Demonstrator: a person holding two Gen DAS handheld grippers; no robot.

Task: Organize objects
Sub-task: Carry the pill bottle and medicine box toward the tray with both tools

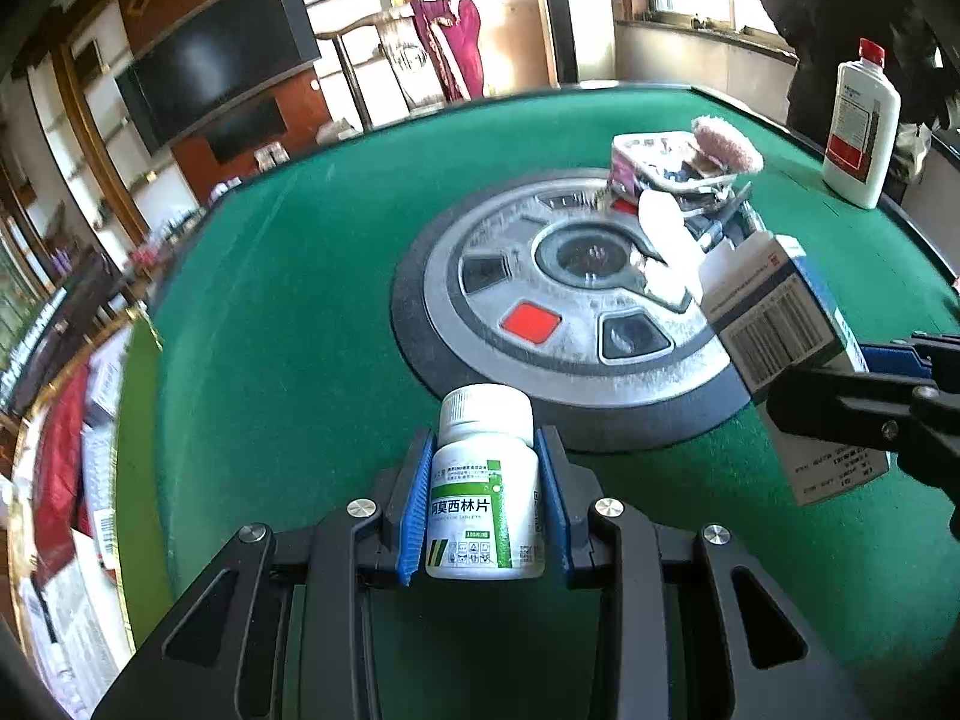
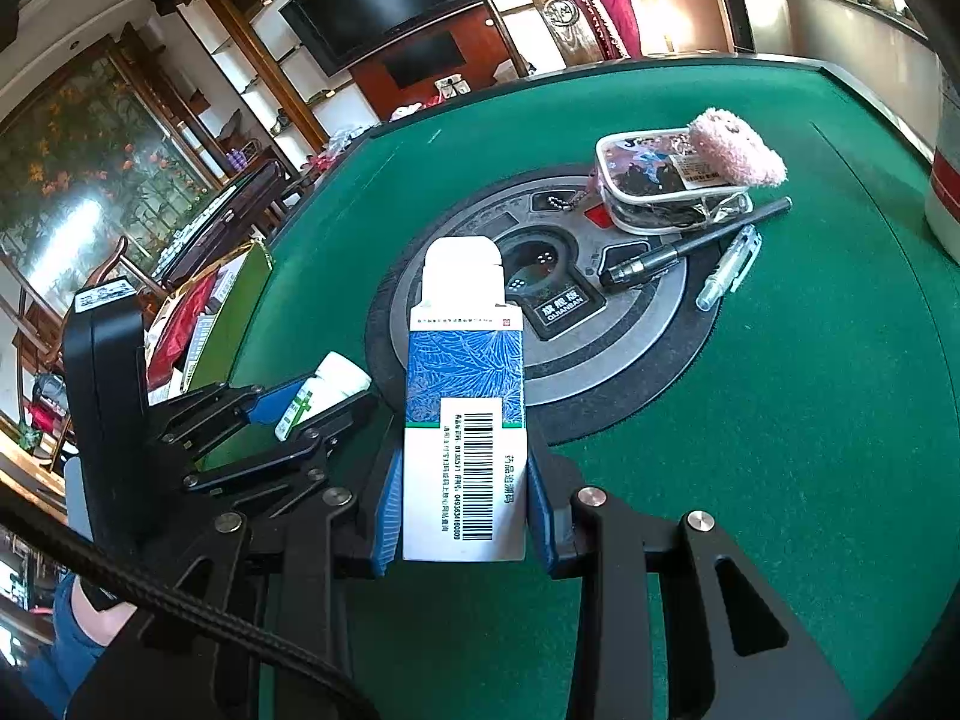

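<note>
The left gripper (image 1: 485, 501) pinches a pill bottle (image 1: 485, 489); beside it, the right gripper (image 2: 462, 501) pinches an open-flapped medicine box (image 2: 465, 414) — a tilt could spill its contents.

tall white bottle (image 2: 945, 180): cut off by right edge in right wrist view
box (image 1: 780, 336): lower end hidden behind right gripper (image 1: 864, 384)
box print: too small, probably medicine

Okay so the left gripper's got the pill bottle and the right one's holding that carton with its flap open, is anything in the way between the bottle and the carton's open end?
Nothing visible. The pill bottle sits clamped in the left gripper; the carton, held by the right gripper, has its flap up. Only bare green table shows between them.
</note>
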